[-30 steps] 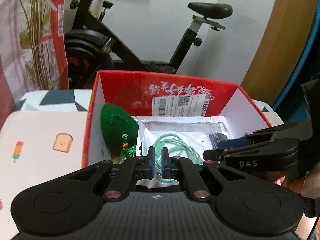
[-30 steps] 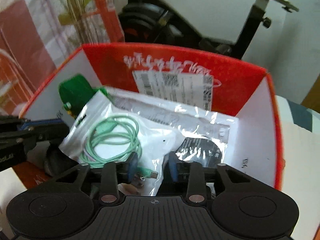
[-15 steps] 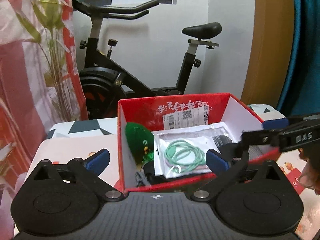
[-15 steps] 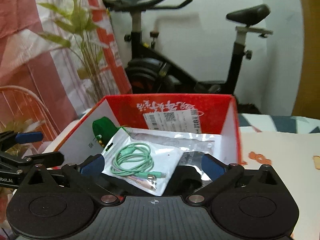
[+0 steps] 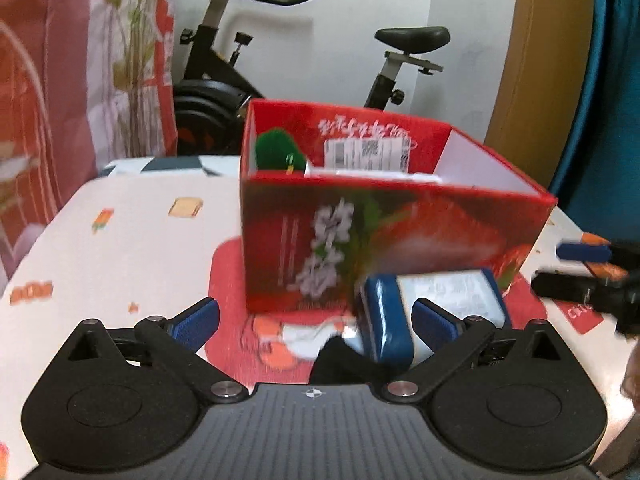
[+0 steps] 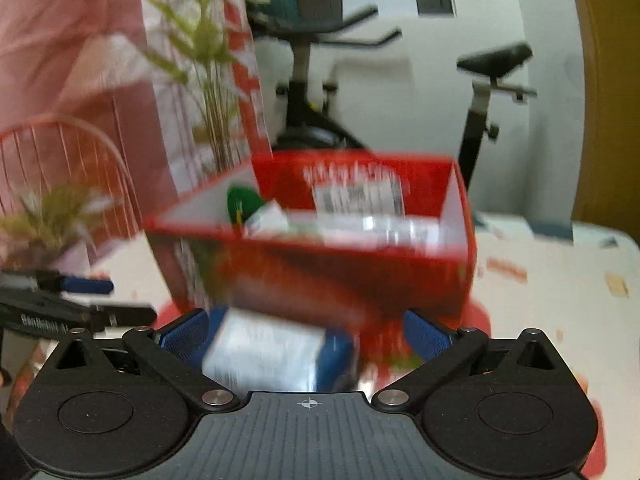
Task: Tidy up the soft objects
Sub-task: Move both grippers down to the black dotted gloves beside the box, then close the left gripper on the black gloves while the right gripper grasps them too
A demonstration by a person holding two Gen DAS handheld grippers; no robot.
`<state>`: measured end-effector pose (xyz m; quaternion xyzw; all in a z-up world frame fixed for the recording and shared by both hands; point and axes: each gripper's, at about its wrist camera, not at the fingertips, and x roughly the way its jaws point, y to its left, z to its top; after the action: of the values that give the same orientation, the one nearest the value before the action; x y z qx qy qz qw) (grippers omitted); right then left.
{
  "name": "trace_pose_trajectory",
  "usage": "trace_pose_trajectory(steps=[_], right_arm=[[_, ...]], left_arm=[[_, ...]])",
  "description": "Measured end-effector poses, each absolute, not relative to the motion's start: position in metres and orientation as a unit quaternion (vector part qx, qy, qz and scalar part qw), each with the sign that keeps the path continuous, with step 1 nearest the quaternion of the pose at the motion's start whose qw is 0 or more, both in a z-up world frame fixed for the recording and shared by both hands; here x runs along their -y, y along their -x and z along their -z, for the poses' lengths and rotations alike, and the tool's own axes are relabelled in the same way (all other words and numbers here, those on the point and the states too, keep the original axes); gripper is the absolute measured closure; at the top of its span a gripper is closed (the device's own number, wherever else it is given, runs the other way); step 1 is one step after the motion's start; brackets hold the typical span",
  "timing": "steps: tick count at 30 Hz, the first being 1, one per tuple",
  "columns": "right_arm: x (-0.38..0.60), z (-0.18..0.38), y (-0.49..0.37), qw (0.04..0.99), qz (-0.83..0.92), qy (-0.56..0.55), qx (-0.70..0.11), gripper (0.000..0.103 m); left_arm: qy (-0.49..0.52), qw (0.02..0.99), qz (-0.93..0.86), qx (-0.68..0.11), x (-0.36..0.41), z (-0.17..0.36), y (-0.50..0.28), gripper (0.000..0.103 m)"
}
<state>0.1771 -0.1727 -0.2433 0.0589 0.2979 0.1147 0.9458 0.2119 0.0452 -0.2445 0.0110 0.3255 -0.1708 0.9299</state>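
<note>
A red cardboard box (image 5: 360,236) stands on the table, seen from outside its near wall. Inside it a green plush (image 5: 276,150) leans at the left, beside a clear bag (image 6: 360,226) whose contents are blurred. A blue-and-white soft pack (image 5: 436,304) lies on the table against the box's near wall. A dark, blurred thing (image 5: 344,364) lies just before it. My left gripper (image 5: 316,320) is open, with the pack by its right finger (image 5: 434,322). My right gripper (image 6: 306,332) is open too. The pack (image 6: 272,352) sits low between its fingers, untouched.
The table wears a white cloth with small food prints (image 5: 120,248) and a red mat (image 5: 228,280) under the box. An exercise bike (image 5: 224,80) stands behind, with a potted plant (image 6: 200,64) and pink curtain at the left. Each gripper shows at the edge of the other's view.
Both grippers were shut on the clear cable bag over the box. They opened, left the bag inside, and drew back to the near side of the box.
</note>
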Motion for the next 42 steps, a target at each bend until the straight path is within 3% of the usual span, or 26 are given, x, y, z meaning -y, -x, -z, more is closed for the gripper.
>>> trace_pose_trajectory(steps=[9, 13, 18, 20, 22, 27, 34, 42], right_arm=[[0.156, 0.299, -0.157, 0.918, -0.124, -0.069, -0.369, 0.002], [0.152, 0.310, -0.157, 0.910, -0.131, -0.072, -0.387, 0.018], [0.137, 0.316, -0.152, 0.909, -0.138, 0.012, -0.393, 0.026], [0.138, 0.316, -0.150, 0.910, -0.137, 0.011, -0.391, 0.034], [0.146, 0.315, -0.150, 0.911, -0.129, 0.000, -0.391, 0.053], [0.167, 0.313, -0.152, 0.910, -0.132, -0.036, -0.391, 0.066], [0.168, 0.315, -0.153, 0.914, -0.129, -0.034, -0.383, 0.072], [0.164, 0.315, -0.153, 0.916, -0.124, -0.023, -0.380, 0.072]], left_arm=[[-0.006, 0.930, 0.146, -0.337, -0.045, 0.273, -0.202, 0.000], [0.008, 0.933, 0.132, -0.335, -0.045, 0.282, -0.193, 0.000], [0.008, 0.929, 0.129, -0.347, -0.045, 0.291, -0.189, 0.000], [0.017, 0.929, 0.127, -0.348, -0.048, 0.291, -0.190, 0.003], [0.026, 0.927, 0.130, -0.351, -0.049, 0.291, -0.190, 0.008], [0.047, 0.921, 0.143, -0.360, -0.052, 0.293, -0.191, 0.017], [0.074, 0.911, 0.174, -0.367, -0.052, 0.297, -0.191, 0.036], [0.099, 0.893, 0.209, -0.386, -0.049, 0.305, -0.191, 0.043]])
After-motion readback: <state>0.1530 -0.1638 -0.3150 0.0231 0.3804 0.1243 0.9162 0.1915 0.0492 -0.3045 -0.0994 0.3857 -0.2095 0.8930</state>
